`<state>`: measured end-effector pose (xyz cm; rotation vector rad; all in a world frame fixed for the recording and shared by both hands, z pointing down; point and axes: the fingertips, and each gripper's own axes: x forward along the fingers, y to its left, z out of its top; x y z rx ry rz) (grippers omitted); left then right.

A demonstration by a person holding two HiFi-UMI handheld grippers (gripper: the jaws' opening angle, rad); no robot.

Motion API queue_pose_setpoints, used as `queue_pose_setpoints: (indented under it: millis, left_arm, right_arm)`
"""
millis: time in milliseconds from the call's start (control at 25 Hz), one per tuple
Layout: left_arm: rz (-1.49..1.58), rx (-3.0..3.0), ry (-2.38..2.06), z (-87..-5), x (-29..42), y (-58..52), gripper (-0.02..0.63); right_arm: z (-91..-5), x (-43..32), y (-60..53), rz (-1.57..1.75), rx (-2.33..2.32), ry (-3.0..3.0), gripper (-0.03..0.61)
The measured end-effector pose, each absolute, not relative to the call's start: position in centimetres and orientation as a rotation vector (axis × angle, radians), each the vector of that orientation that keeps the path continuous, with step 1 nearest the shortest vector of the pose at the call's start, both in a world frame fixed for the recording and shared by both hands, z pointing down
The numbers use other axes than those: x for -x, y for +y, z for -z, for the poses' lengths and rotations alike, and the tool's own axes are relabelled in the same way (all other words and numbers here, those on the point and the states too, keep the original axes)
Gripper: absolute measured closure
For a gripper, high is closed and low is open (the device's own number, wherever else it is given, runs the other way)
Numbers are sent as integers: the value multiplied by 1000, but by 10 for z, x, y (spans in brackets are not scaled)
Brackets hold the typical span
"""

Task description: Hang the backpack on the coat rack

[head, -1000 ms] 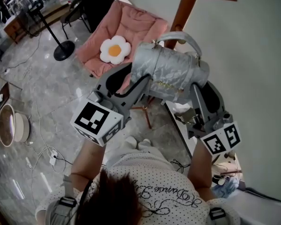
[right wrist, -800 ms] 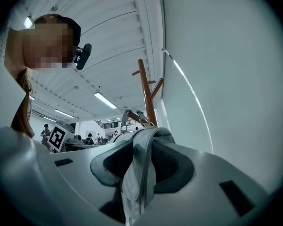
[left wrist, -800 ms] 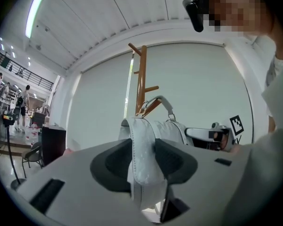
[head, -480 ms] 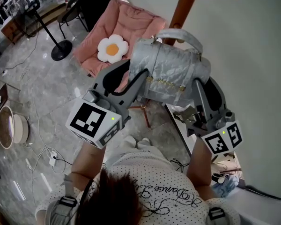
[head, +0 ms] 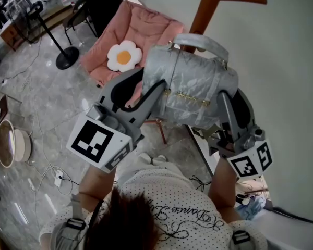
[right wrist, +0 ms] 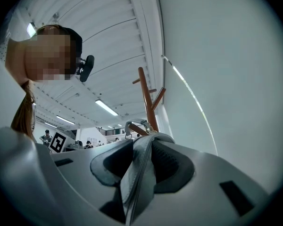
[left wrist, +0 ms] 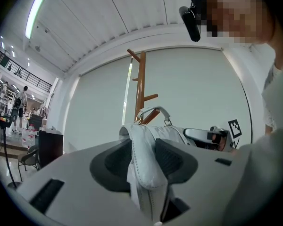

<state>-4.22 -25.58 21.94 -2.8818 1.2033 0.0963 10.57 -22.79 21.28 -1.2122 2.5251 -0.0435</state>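
Note:
A silver quilted backpack (head: 190,82) hangs in the air between both grippers, its top handle (head: 203,41) close to the brown wooden coat rack (head: 206,7). My left gripper (head: 155,90) grips its left side; in the left gripper view a pale strap (left wrist: 144,171) lies pinched between the pads, and the jaws are opening slightly. My right gripper (head: 225,97) holds the right side, with a grey strap (right wrist: 137,173) pressed between its jaws. The rack's pole and pegs (left wrist: 139,84) stand just beyond the bag, and the rack (right wrist: 148,102) shows in the right gripper view too.
A pink padded chair (head: 148,27) with a flower-shaped cushion (head: 124,56) stands left of the rack. A black stand base (head: 67,61) and cables lie on the marble floor. A pale wall (head: 287,72) runs along the right. A round basin (head: 10,142) sits at far left.
Both grippers and the backpack have risen a little together, and the bag's handle now sits nearer the rack pole.

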Motion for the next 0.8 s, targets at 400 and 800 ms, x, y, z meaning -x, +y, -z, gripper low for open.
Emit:
queue_pose_setpoints:
  millis: [400, 800]
  left_arm:
    - [-73, 2881, 1200, -222, 38, -253, 453]
    - [-28, 2891, 1230, -231, 34, -268, 453]
  right_arm:
    - [-216, -110, -227, 52, 1227, 2525, 443]
    - [-224, -114, -245, 73, 1280, 2538, 440]
